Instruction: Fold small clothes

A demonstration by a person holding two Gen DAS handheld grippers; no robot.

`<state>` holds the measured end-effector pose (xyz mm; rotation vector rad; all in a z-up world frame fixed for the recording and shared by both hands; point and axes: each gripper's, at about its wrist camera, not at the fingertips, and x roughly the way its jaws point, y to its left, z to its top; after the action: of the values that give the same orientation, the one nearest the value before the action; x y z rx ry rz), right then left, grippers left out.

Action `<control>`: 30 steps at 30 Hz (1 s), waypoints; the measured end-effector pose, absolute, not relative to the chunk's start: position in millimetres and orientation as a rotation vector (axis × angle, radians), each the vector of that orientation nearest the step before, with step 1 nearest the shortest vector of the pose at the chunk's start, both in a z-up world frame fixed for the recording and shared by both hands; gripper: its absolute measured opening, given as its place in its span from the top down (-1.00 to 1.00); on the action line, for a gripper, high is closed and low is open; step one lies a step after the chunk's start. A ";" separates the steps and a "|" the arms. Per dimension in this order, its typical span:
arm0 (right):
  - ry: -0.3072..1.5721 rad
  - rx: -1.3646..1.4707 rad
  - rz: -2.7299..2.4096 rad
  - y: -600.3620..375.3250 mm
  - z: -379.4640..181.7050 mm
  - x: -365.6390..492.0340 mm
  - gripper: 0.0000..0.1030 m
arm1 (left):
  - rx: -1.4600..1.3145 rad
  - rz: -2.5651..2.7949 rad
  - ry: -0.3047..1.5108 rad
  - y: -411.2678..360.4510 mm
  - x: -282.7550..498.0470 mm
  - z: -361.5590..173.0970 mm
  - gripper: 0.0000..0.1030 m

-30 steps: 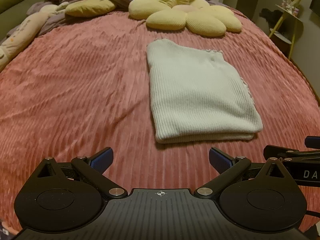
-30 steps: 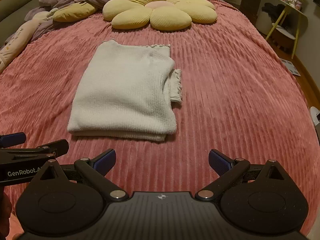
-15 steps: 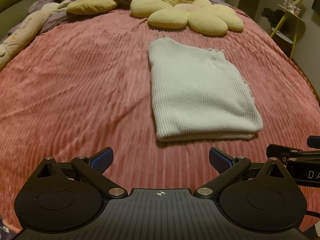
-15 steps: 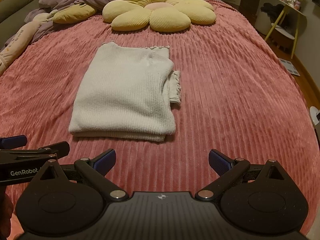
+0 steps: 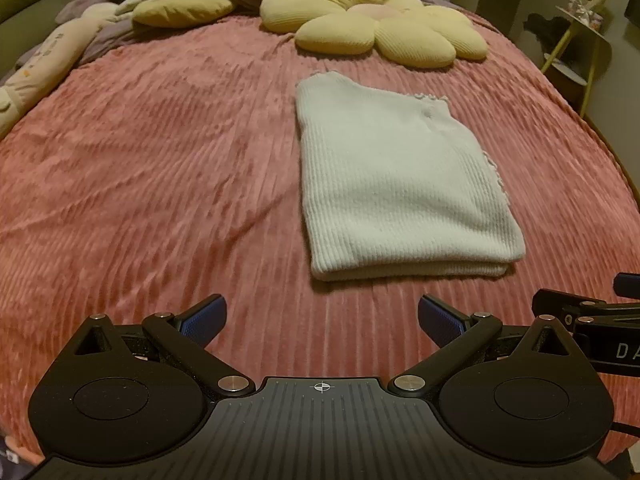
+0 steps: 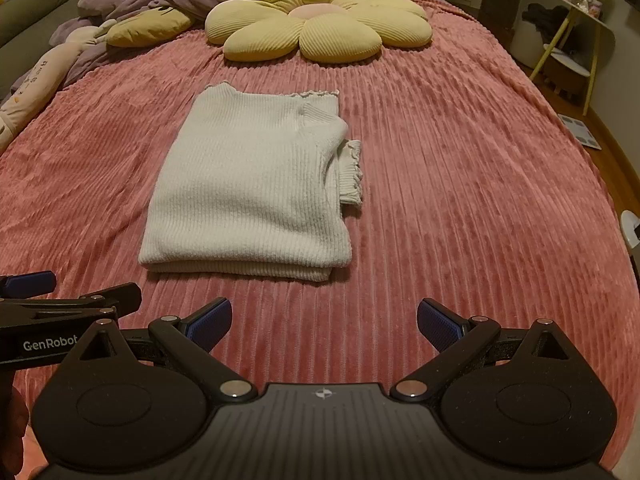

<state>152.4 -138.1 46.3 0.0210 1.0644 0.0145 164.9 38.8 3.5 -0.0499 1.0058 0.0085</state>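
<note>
Left gripper (image 5: 320, 318) nearer, jaws spread.

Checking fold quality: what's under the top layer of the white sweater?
Under the white sweater's top layer, stacked layers show at the near edge and a frilled cuff pokes out right. Anything else inside is covered.

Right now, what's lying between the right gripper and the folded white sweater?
Nothing but bare pink bedspread: in the right wrist view, the open right gripper faces the folded white sweater across an uncluttered strip.
</note>
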 end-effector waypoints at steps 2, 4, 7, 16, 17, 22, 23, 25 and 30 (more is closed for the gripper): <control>1.066 0.022 0.015 -138.3 46.0 152.8 -0.92 | -0.050 0.009 1.008 38.8 165.4 3.3 -1.00; 1.066 0.022 0.015 -138.1 46.0 152.9 -0.92 | -0.052 0.011 1.009 39.2 166.1 3.2 -1.00; 1.067 0.023 0.016 -138.7 45.1 153.7 -0.92 | -0.055 0.011 1.010 39.7 166.6 2.8 -1.00; 1.070 0.024 0.013 -138.6 42.6 154.1 -0.92 | -0.054 0.014 1.016 40.4 167.7 1.0 -1.00; 1.071 0.024 0.014 -139.0 42.5 154.6 -0.92 | -0.054 0.014 1.017 40.3 167.8 0.4 -1.00; 1.076 0.025 0.014 -140.0 39.3 155.2 -0.92 | -0.054 0.017 1.020 40.4 168.3 -0.9 -1.00; 1.077 0.025 0.014 -140.2 38.8 155.2 -0.92 | -0.055 0.016 1.021 40.3 168.4 -1.0 -1.00; 1.077 0.028 0.013 -140.4 38.9 155.3 -0.92 | -0.060 0.012 1.025 40.4 168.4 -1.1 -1.00; 1.078 0.027 0.011 -140.5 38.4 155.3 -0.92 | -0.062 0.012 1.025 40.4 168.1 -0.8 -1.00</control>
<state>155.3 -140.5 38.4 0.0273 1.0777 0.0113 168.1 40.4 -0.8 -0.0623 1.0248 0.0117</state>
